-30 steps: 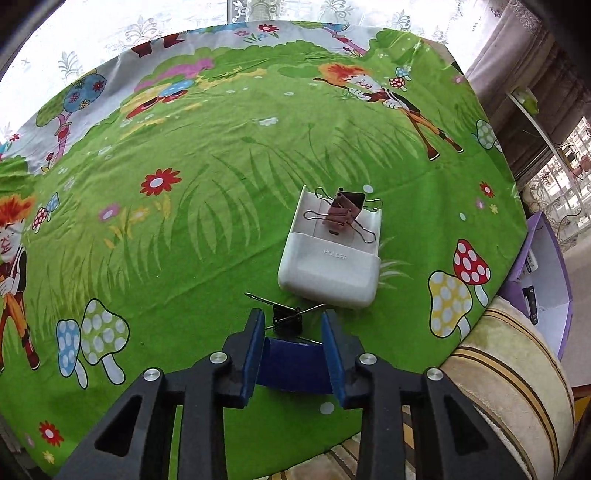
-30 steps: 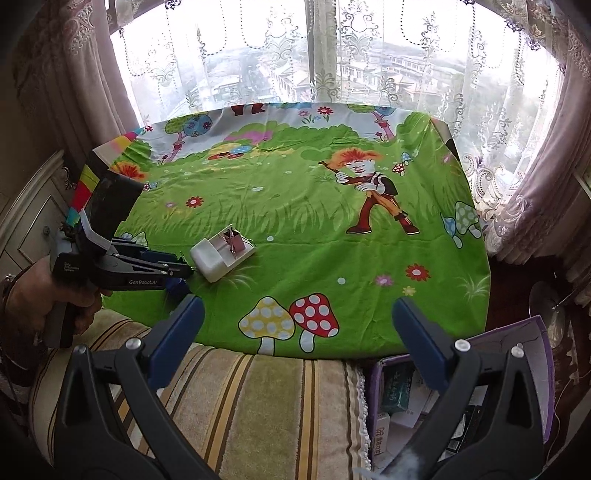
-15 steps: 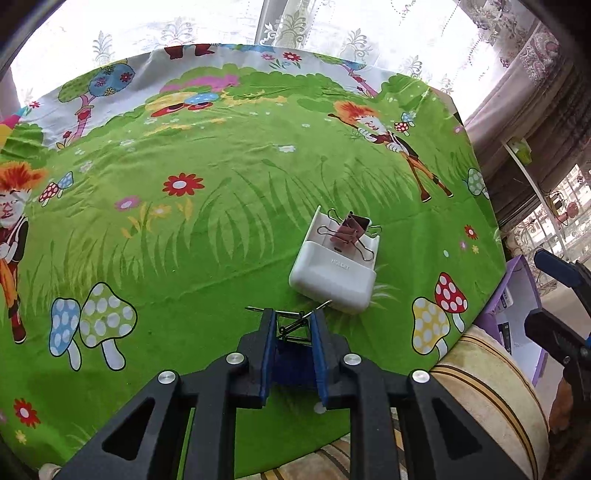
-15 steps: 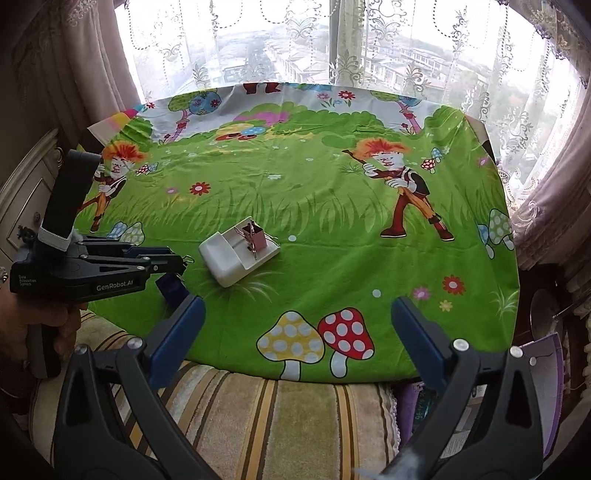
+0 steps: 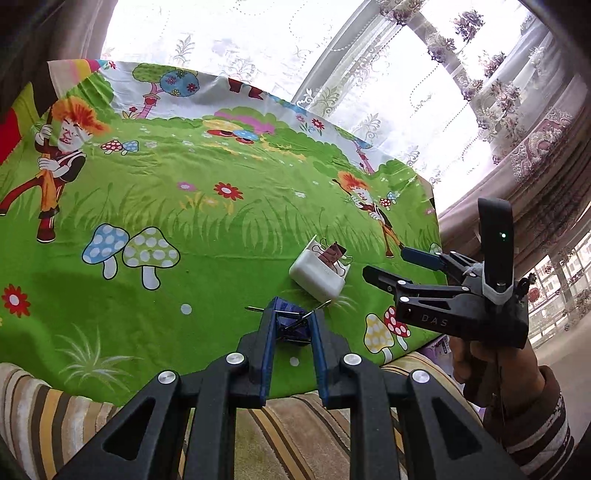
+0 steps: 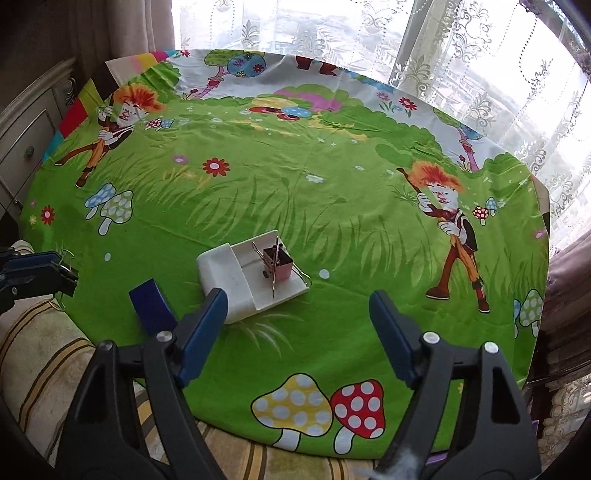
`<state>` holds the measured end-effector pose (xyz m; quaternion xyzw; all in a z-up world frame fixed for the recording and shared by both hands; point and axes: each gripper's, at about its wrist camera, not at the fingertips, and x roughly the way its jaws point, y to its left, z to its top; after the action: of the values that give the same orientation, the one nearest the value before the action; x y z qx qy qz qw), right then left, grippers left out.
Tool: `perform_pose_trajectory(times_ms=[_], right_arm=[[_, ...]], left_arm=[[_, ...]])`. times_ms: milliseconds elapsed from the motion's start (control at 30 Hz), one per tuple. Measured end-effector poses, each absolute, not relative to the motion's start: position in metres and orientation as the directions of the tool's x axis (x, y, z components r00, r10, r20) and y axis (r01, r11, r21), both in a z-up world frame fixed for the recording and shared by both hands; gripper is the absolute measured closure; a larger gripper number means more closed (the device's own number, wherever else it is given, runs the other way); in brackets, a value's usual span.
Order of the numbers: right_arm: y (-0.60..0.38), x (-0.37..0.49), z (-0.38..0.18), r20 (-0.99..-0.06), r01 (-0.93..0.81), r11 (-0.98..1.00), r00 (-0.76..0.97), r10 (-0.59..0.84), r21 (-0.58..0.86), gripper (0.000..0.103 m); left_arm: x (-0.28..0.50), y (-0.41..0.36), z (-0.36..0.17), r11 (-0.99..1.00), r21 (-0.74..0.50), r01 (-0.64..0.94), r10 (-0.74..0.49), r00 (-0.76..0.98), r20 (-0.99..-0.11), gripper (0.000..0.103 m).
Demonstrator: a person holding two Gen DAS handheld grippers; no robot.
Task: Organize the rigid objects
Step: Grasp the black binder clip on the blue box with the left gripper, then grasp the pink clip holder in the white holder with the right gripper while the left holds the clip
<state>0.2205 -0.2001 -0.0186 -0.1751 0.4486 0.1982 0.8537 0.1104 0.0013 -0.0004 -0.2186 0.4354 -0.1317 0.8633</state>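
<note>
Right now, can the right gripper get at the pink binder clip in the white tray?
Probably yes. The right gripper is open, and the pink binder clip stands exposed in the white tray just ahead, with nothing between them; the left gripper is off to the side.

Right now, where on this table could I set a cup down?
The tablecloth lies bare from the white tray back to the window, and rightward to the printed boy. It is crowded at the near edge: the tray with its pink clip, the blue block beside it, and the left fingers shut on a black clip.
</note>
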Motion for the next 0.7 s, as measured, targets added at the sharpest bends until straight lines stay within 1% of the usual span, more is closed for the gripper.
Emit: perform_pose_trajectory(times_ms=[67, 133, 300, 433, 600, 667, 700], right_arm=[[-0.194, 0.227, -0.024, -0.839, -0.502, 0.854, 0.516, 0.172, -0.134, 0.026], [-0.191, 0.234, -0.027, -0.848, -0.503, 0.857, 0.498, 0.183, -0.111, 0.030], [-0.180, 0.244, -0.031, -0.856, -0.535, 0.837, 0.480, 0.193, -0.112, 0.031], [-0.175, 0.256, -0.036, -0.868, -0.547, 0.831, 0.456, 0.198, -0.098, 0.041], [-0.174, 0.266, -0.049, -0.885, -0.566, 0.821, 0.415, 0.212, -0.069, 0.042], [-0.176, 0.270, -0.055, -0.891, -0.562, 0.824, 0.404, 0.207, -0.064, 0.048], [-0.178, 0.272, -0.058, -0.896, -0.558, 0.828, 0.392, 0.208, -0.052, 0.058]], left_arm=[[0.101, 0.000, -0.001, 0.854, -0.518, 0.046, -0.442, 0.588, -0.677, 0.084], [0.095, 0.002, -0.002, 0.846, -0.532, 0.046, -0.452, 0.590, -0.668, 0.083], [0.090, 0.012, -0.004, 0.824, -0.567, 0.015, -0.456, 0.611, -0.647, 0.083], [0.091, 0.013, -0.005, 0.820, -0.572, 0.015, -0.461, 0.609, -0.645, 0.083], [0.093, 0.015, -0.009, 0.810, -0.587, 0.008, -0.474, 0.599, -0.645, 0.083], [0.093, 0.016, -0.011, 0.807, -0.591, 0.004, -0.476, 0.596, -0.647, 0.083], [0.094, 0.016, -0.012, 0.806, -0.592, 0.003, -0.478, 0.594, -0.647, 0.083]])
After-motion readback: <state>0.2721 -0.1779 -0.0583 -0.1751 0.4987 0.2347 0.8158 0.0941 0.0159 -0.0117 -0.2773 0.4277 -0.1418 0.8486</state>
